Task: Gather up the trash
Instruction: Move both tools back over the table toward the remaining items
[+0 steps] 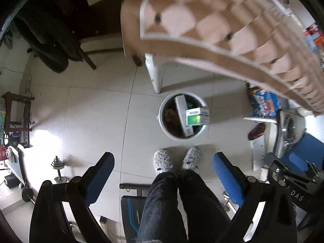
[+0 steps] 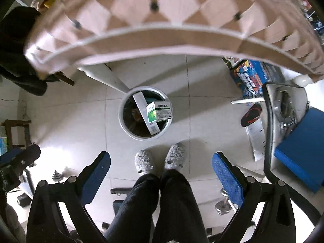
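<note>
Both the left gripper [image 1: 163, 177] and the right gripper [image 2: 161, 175] are held wide and empty above the bin [image 1: 164, 125], where the green box [image 1: 197, 116] rests tilted against the rim, apparently just dropped.

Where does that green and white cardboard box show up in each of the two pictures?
Left wrist view: green and white cardboard box right of centre, on the right rim of the round white bin.
Right wrist view: box near centre, on the bin's right side.
Shared landmark: the grey fuzzy slippers just below the bin.
</note>
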The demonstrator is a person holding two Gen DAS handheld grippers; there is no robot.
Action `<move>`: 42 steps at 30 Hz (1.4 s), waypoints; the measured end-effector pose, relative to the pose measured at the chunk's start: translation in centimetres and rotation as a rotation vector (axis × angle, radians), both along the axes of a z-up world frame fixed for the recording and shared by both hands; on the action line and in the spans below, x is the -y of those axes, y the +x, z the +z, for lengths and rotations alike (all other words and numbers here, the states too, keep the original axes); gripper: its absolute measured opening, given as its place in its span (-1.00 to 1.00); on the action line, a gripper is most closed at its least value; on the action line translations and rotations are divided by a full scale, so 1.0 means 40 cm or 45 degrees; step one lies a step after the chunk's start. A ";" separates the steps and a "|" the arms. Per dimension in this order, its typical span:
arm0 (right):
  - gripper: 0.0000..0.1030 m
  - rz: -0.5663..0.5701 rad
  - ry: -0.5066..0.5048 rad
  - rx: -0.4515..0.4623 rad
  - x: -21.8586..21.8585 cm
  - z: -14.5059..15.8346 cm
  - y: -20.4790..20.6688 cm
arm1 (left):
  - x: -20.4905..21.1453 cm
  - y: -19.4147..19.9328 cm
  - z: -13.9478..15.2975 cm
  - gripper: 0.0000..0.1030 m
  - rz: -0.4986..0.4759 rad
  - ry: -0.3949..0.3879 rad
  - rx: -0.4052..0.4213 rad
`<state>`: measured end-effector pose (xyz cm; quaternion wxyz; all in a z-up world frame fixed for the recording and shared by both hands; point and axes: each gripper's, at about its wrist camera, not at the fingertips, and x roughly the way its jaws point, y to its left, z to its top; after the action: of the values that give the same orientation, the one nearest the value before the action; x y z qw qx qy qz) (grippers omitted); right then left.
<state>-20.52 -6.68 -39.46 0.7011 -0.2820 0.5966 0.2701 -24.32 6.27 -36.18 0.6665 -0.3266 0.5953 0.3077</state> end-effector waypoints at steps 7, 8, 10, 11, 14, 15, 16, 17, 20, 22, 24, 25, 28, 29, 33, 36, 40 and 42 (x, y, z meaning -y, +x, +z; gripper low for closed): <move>0.97 -0.128 0.185 -0.021 0.029 0.259 -0.001 | 0.004 0.022 0.183 0.94 -0.019 0.066 0.114; 0.97 -0.168 0.217 -0.023 0.031 0.294 0.017 | -0.001 0.045 0.206 0.94 -0.032 0.095 0.135; 0.97 -0.235 0.263 -0.021 0.040 0.345 0.060 | -0.015 0.102 0.253 0.94 -0.052 0.141 0.159; 0.97 -0.284 0.289 -0.006 0.046 0.385 0.106 | -0.023 0.146 0.275 0.94 -0.067 0.167 0.188; 0.97 -0.376 0.309 0.049 0.055 0.467 0.240 | -0.058 0.299 0.339 0.94 -0.109 0.217 0.254; 0.97 -0.405 0.310 0.057 0.059 0.484 0.284 | -0.067 0.349 0.355 0.94 -0.119 0.234 0.267; 0.97 -0.443 0.311 0.068 0.064 0.500 0.341 | -0.077 0.411 0.371 0.94 -0.136 0.246 0.289; 0.97 -0.495 0.317 0.093 0.071 0.524 0.423 | -0.084 0.464 0.383 0.94 -0.153 0.262 0.306; 0.97 -0.628 0.347 0.172 0.095 0.556 0.639 | -0.103 0.680 0.393 0.94 -0.234 0.353 0.295; 0.97 -0.706 0.354 0.166 0.093 0.550 0.800 | -0.128 0.808 0.380 0.94 -0.260 0.352 0.276; 0.97 -0.758 0.358 0.140 0.082 0.531 0.947 | -0.163 0.947 0.356 0.94 -0.279 0.332 0.246; 0.97 -0.781 0.341 0.131 0.071 0.518 1.026 | -0.183 1.014 0.338 0.94 -0.283 0.323 0.219; 0.97 -0.790 0.288 0.123 0.014 0.478 1.280 | -0.239 1.210 0.278 0.94 -0.337 0.263 0.165; 0.97 -0.779 0.264 0.137 0.003 0.466 1.335 | -0.257 1.272 0.254 0.94 -0.376 0.248 0.143; 0.97 -0.675 0.079 0.193 -0.081 0.422 1.560 | -0.289 1.453 0.186 0.94 -0.604 0.296 -0.003; 0.97 -0.576 -0.109 0.160 -0.143 0.366 1.682 | -0.286 1.559 0.130 0.93 -0.841 0.340 -0.127; 0.97 -0.483 -0.204 0.078 -0.192 0.313 1.755 | -0.270 1.622 0.079 0.93 -1.149 0.345 -0.259; 0.97 -0.435 -0.221 0.026 -0.216 0.285 1.777 | -0.272 1.620 0.072 0.93 -1.219 0.324 -0.301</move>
<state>50.57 1.94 -28.08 0.7158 -0.2388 0.6498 0.0917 40.48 17.14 -33.31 0.6953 0.1039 0.7075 0.0726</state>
